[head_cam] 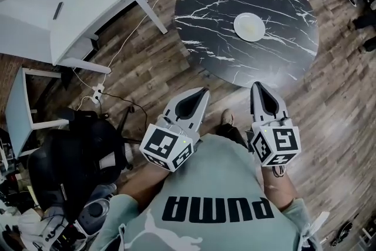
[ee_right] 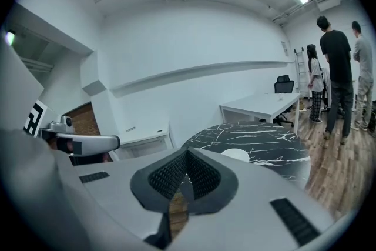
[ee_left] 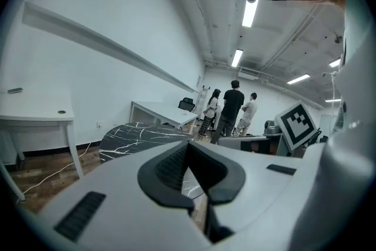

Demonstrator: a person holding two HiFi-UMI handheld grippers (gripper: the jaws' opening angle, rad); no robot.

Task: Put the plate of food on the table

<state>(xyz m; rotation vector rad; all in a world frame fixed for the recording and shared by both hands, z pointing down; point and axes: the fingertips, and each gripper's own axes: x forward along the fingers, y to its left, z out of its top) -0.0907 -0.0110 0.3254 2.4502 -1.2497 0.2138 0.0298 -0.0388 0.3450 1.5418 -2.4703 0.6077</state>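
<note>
While plate (head_cam: 249, 26) sits on table (head_cam: 205, 9) at 12 o'clock, left tool (head_cam: 202, 91) and right tool (head_cam: 257, 86) both closed, empty, well short of it

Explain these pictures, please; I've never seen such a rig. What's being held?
No robot: a person holds a two-jaw tool in each hand, the left gripper and right gripper. The top-down picture comes from a camera on the person's head; the other two from cameras riding on each gripper, looking along its jaws. Both pairs of jaws are shut, holding nothing. Ahead stands a round black table with a white plate on it; food on it is too small to tell.
</note>
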